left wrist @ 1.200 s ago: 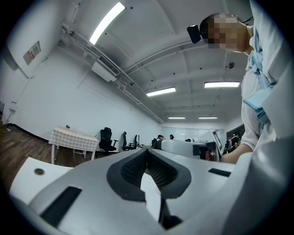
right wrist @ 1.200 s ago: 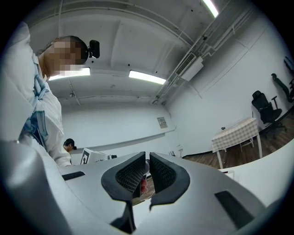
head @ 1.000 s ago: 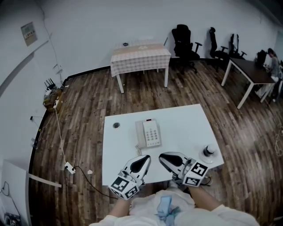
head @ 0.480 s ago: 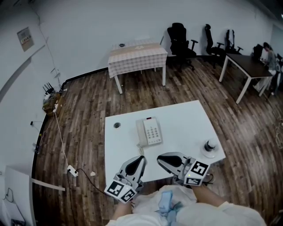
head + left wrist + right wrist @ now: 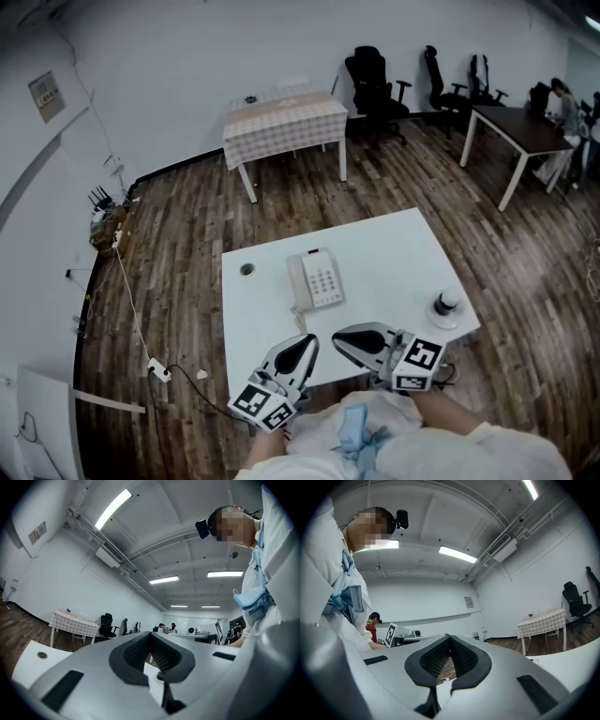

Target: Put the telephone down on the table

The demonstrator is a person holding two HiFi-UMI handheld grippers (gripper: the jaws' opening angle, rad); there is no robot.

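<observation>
On the table [image 5: 394, 262] the telephone [image 5: 316, 280] lies flat, its length running away from the person. Left gripper [image 5: 307, 340] closed, empty; right gripper [image 5: 340, 336] just closed, empty

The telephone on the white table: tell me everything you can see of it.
The telephone is a pale, plastic-looking desk set, lying flat and face up near the middle of the white table. Its handset rests in the cradle along its left side; the keypad, rows of small buttons, fills the right. A small dark mark sits at its far edge. Only the table touches it. Any print on it is too small to read.
</observation>
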